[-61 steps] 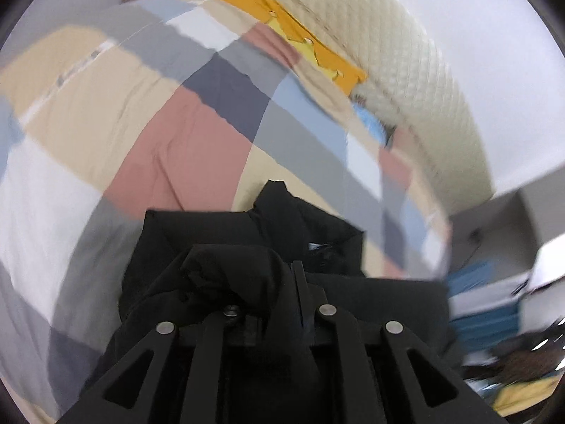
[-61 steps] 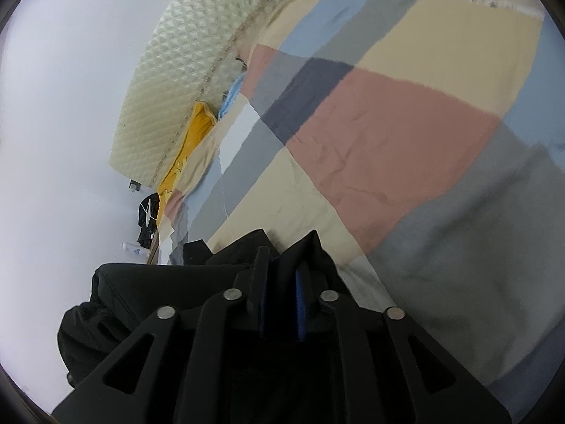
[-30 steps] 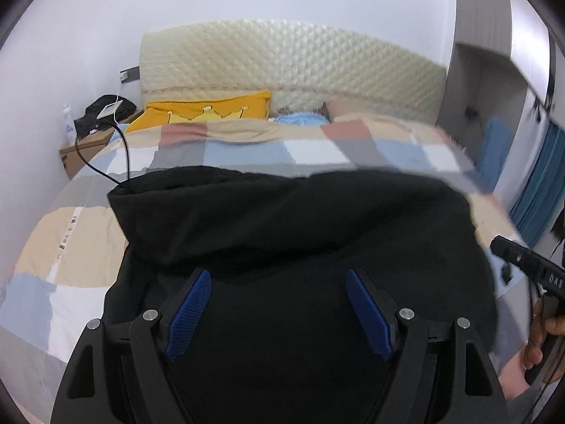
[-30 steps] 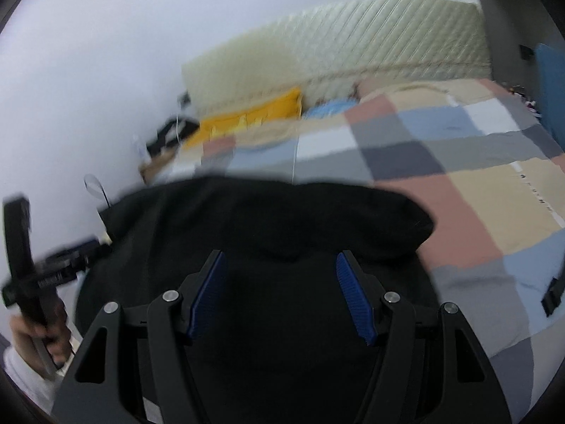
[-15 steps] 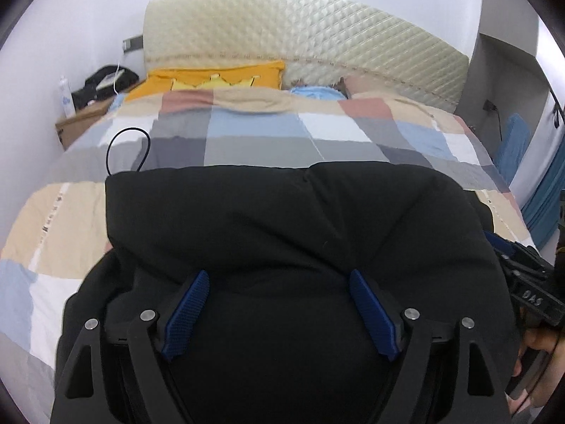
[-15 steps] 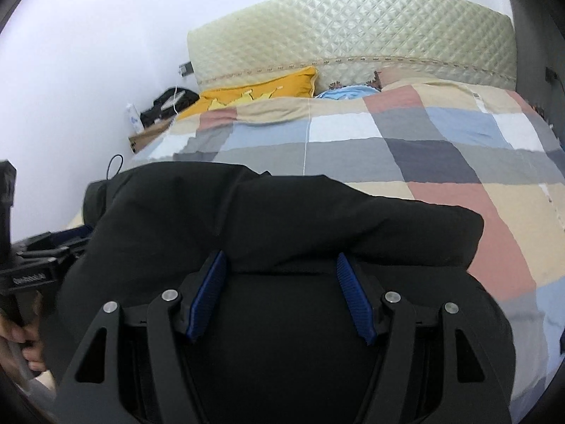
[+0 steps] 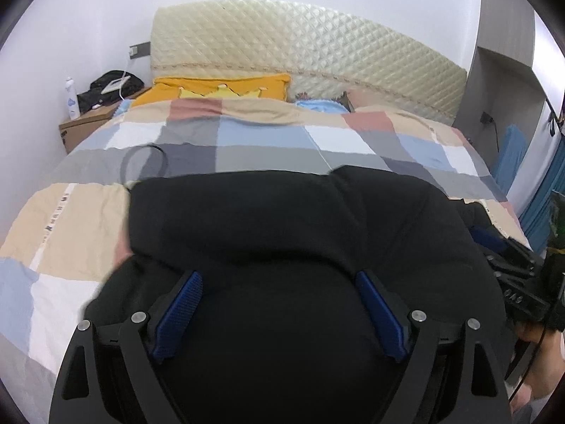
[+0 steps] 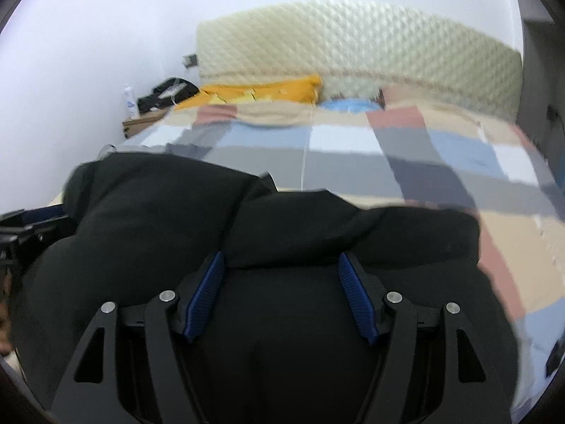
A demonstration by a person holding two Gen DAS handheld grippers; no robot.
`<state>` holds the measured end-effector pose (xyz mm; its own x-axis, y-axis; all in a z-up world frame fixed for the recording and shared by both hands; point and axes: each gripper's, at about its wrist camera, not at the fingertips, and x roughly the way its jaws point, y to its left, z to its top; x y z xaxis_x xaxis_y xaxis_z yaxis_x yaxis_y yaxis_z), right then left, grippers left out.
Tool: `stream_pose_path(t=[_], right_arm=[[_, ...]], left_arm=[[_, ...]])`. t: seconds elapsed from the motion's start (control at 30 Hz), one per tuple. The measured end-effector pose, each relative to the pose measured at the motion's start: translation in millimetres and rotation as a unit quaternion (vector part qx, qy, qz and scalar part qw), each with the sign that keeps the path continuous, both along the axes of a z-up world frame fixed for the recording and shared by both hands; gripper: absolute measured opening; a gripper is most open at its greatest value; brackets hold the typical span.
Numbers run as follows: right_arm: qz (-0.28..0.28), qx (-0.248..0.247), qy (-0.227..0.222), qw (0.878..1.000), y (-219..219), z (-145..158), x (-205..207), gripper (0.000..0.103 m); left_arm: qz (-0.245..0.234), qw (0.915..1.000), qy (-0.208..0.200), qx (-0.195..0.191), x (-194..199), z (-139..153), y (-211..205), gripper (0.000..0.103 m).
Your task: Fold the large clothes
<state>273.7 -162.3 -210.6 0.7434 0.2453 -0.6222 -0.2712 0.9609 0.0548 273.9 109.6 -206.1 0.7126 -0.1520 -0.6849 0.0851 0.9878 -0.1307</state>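
A large black garment [image 7: 293,226] lies bunched and folded over on the near part of the checked bedcover [image 7: 247,141]. It also fills the lower half of the right wrist view [image 8: 212,212]. My left gripper [image 7: 279,282] is open, its blue pads [image 7: 176,314] spread wide over the black cloth. My right gripper [image 8: 279,265] is open too, its blue pads [image 8: 356,300] apart above the garment. The right gripper shows at the right edge of the left wrist view [image 7: 512,275], and the left gripper at the left edge of the right wrist view [image 8: 24,226].
A quilted cream headboard [image 7: 300,42] stands at the far end, with a yellow pillow [image 7: 219,88] and a blue one [image 7: 317,106] before it. A bedside box [image 7: 88,120] with a bottle and black items is at the far left. A black cable loop [image 7: 144,162] lies on the cover. Blue curtains [image 7: 543,198] hang at the right.
Two seconds ago both grippers were shut on the black garment. They have since let go, opened wide and drawn back to the near edge. The garment now lies folded over on the bed.
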Motion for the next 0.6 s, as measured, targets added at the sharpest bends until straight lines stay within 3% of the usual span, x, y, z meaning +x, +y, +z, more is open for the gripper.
stream_pose_path(t=[0.1,0.17,0.23,0.3,0.43,0.6], right_arm=[[0.012,0.000,-0.030,0.999,-8,23,-12,0.068],[-0.009,0.009,-0.041,0.999,-24,38,-16,0.082],[-0.024,0.030,-0.034,0.999,-44,44,-16,0.086],[-0.047,0.049,-0.014,0.998,-68,44,-15,0.087],[-0.137,0.075,0.039,0.987,-119,29,-13,0.103],[-0.165,0.138,0.115,0.970,-154,2,0,0.103]], left_arm=[[0.008,0.9994,0.005,-0.034,-8,9,27,0.088],[0.034,0.9975,0.009,-0.061,-8,12,51,0.088],[0.069,0.9938,0.020,-0.085,-5,8,78,0.088],[0.097,0.9884,0.031,-0.112,-3,2,100,0.088],[0.119,0.9720,0.081,-0.186,3,-18,134,0.088],[0.102,0.9612,0.123,-0.225,11,-40,139,0.088]])
